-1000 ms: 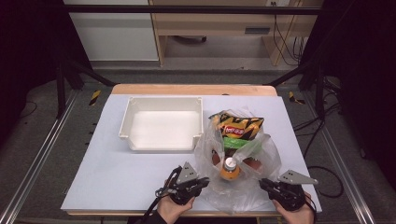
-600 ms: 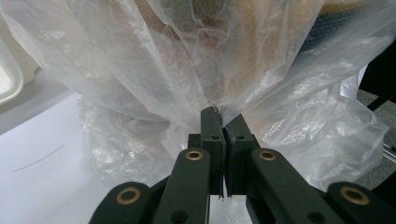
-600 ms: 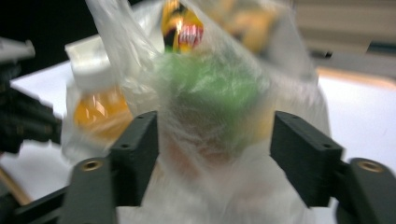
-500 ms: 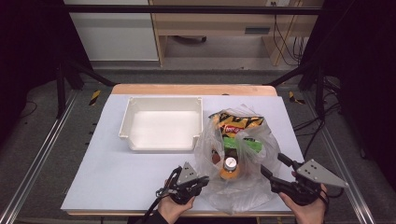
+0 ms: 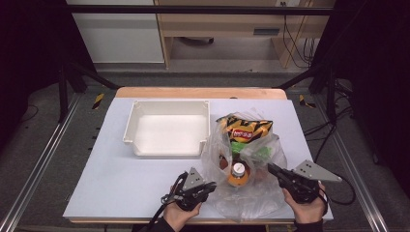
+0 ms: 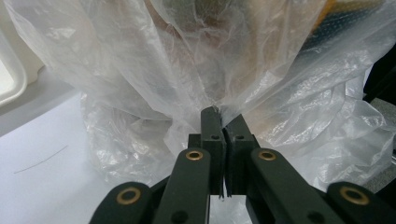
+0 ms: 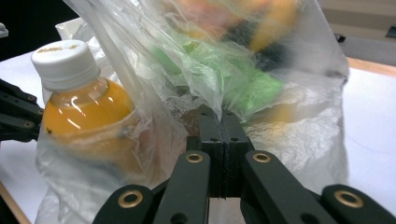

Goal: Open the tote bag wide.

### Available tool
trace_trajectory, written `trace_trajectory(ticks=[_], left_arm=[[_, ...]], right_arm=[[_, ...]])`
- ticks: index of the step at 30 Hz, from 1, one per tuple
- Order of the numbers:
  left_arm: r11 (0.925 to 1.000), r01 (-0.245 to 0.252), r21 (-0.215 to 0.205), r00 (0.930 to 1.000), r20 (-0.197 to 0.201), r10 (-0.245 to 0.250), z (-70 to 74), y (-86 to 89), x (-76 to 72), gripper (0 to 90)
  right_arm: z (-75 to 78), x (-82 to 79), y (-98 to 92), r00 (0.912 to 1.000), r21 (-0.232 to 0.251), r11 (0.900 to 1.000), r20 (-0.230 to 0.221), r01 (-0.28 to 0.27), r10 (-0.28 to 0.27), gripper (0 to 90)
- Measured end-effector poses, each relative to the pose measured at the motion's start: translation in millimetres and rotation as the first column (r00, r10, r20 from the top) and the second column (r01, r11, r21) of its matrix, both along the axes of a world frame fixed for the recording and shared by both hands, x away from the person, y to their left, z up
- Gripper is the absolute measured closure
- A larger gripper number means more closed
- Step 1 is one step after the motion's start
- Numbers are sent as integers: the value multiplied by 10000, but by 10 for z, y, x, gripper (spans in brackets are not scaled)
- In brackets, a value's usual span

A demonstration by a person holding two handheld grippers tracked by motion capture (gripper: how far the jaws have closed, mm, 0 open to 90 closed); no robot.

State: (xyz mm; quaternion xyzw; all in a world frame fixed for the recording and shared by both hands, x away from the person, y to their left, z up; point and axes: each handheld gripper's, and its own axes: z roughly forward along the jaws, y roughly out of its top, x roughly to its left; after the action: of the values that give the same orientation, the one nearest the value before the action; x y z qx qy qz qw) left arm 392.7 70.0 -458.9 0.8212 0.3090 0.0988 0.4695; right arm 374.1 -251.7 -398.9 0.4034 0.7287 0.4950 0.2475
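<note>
The left gripper [image 5: 209, 185] pinches the plastic bag [image 5: 251, 159] edge. The right gripper [image 5: 271, 169], its jaws just closed, clamps the opposite edge beside the orange bottle [image 5: 238, 173].

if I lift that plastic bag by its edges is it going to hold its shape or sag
The plastic bag will likely sag: its film is thin and crumpled. The orange bottle stands inside, so the load probably pulls toward the middle and may tip. The chip packet looks light.

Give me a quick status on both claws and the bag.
Left claw shut on clear plastic bag. Right claw just closed on bag's other edge. Orange bottle, snacks inside. Nothing blocking.
</note>
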Motion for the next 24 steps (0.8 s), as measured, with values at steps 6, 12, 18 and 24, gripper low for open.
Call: trace_trajectory(ticks=[6, 12, 18, 24], left_arm=[[10000, -57, 78, 9999, 96, 56, -31, -34, -2, 882], [10000, -100, 4, 9999, 37, 100, -35, -42, 3, 865], [10000, -69, -59, 9993, 361, 71, 17, -57, -38, 793], [9958, -490, -770, 9920, 1122, 575, 247, 53, -73, 537]], right_arm=[[-107, -74, -162, 9977, 39, 9987, -449, 515, -513, 900], [-478, -46, -198, 9793, -524, 9942, -1752, 940, -1019, 900], [-520, -25, -207, 9776, -504, 9937, -1811, 998, -1073, 900], [-469, -72, -228, 9824, -441, 9927, -1451, 1127, -1180, 900]])
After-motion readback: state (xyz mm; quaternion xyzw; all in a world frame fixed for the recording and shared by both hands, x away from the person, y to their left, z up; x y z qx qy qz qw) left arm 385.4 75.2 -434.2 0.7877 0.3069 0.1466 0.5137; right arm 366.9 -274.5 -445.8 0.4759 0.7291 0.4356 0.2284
